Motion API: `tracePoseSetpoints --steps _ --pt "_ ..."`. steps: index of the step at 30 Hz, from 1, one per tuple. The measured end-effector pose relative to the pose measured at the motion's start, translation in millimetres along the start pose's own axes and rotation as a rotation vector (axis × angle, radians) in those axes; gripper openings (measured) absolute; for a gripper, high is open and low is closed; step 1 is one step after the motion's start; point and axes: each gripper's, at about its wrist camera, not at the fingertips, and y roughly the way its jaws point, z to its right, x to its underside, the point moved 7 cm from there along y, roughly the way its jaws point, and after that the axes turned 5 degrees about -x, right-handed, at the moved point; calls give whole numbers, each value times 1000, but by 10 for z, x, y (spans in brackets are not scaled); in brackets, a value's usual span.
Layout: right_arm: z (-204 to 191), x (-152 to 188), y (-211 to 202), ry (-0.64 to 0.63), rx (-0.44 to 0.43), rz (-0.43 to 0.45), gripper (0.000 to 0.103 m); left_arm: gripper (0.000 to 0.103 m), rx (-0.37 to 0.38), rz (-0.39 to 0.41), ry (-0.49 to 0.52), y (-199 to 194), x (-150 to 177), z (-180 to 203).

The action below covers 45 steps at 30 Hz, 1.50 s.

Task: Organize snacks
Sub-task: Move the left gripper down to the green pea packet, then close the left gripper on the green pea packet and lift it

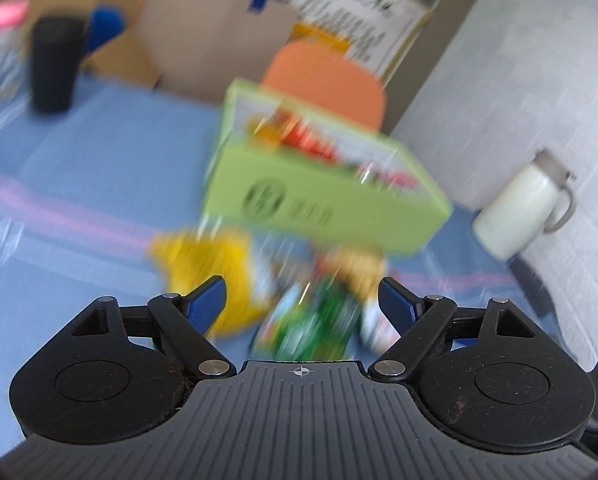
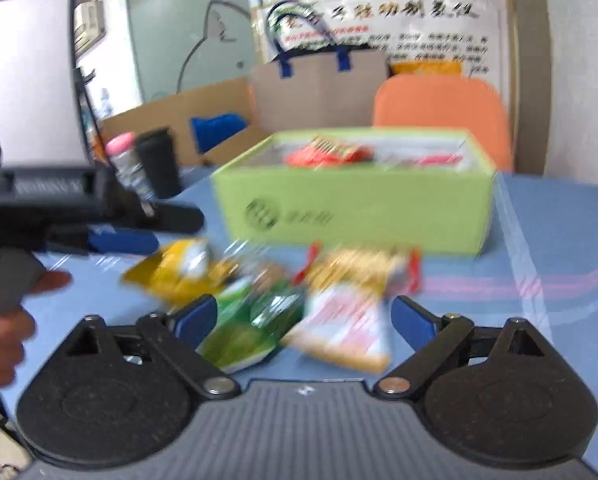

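A green box (image 1: pixel 319 204) (image 2: pixel 359 204) stands on the blue tablecloth with red snack packets (image 2: pixel 331 154) inside. In front of it lie loose packets: a yellow one (image 1: pixel 207 264) (image 2: pixel 175 268), a green one (image 1: pixel 315 324) (image 2: pixel 251 324), a white and red one (image 2: pixel 347 328) and a golden one (image 2: pixel 359 268). My left gripper (image 1: pixel 301 300) is open and empty above the green packet; it also shows at the left of the right wrist view (image 2: pixel 127 240). My right gripper (image 2: pixel 303 320) is open and empty over the packets. Both views are blurred.
A white jug (image 1: pixel 519 208) stands at the wall on the right. A black cup (image 1: pixel 53 64) (image 2: pixel 157 168) and a pink-lidded bottle (image 1: pixel 3 44) (image 2: pixel 125 160) stand at the far left. An orange chair (image 2: pixel 443 116), a paper bag (image 2: pixel 319 88) and cardboard (image 1: pixel 111 20) are behind the table.
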Motion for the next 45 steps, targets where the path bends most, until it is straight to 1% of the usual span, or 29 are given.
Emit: tracePoseSetpoints --steps 2,4,5,7,9,10,11,12,14,15,16,18,21,25,27,28,29,31,32,33,34,35,37,39,40,41,42,43,45 --pt "-176 109 94 -21 -34 -38 93 70 8 -52 -46 -11 194 -120" --pt "-320 172 218 -63 -46 -69 93 67 32 -95 -74 33 260 -185" --pt "-364 169 282 -82 -45 -77 93 66 41 -114 -83 55 259 -201" --pt "-378 136 411 -95 -38 -83 93 67 92 -142 -82 109 202 -184" --pt "-344 97 585 -77 -41 -122 93 66 135 -183 -94 204 151 -165" --pt "-340 111 659 -67 -52 -146 93 65 172 -198 -90 268 124 -144" --pt "-358 108 683 -81 -48 -138 94 62 193 -229 -93 341 115 -132" --pt "-388 114 704 -91 -46 -153 94 57 196 -256 -107 403 114 -130" --pt "-469 116 705 -115 -61 -157 94 57 219 -273 -86 497 116 -107" --pt "-519 127 700 -127 -84 -160 94 47 206 -282 -78 531 127 -106" --pt "-541 132 684 -134 -79 -154 93 36 208 -288 -65 539 142 -87" --pt "-578 148 614 -149 -87 -141 93 30 214 -292 -43 515 186 -55" --pt "-642 209 490 -145 -100 -143 93 29 219 -301 -13 415 303 18" --pt "-729 379 230 -150 -87 -142 93 31 174 -291 25 206 516 116" --pt "-749 468 122 -131 -89 -137 93 33 156 -275 56 92 624 171" --pt "-739 504 100 -113 -87 -134 93 38 147 -264 68 48 666 197" --pt "-720 528 93 -93 -81 -128 93 41 137 -253 76 15 685 201" --pt "-684 520 92 -70 -43 -110 93 56 106 -234 94 14 661 242" --pt "-674 515 91 -53 -41 -104 93 61 87 -222 97 23 626 250" --pt "-658 508 93 -29 -37 -96 94 70 75 -208 95 17 585 248" --pt "-642 502 85 4 -36 -82 94 75 72 -196 90 3 547 245" --pt "-620 493 84 41 -35 -68 94 75 76 -188 83 -10 511 243" --pt "-594 482 72 85 -43 -48 96 75 107 -190 69 -23 441 239" --pt "-593 467 79 78 -62 -62 98 75 127 -205 51 -32 394 214" --pt "-591 454 75 69 -70 -81 99 75 124 -203 57 -33 378 205" --pt "-575 432 60 80 -56 -87 99 74 113 -203 68 -26 368 196" --pt "-562 398 24 80 -43 -63 99 72 101 -207 74 -13 365 186" --pt "-556 346 25 52 -38 -38 99 71 96 -214 74 11 367 183" --pt "-559 343 36 -6 11 -45 99 67 111 -238 65 65 393 181"
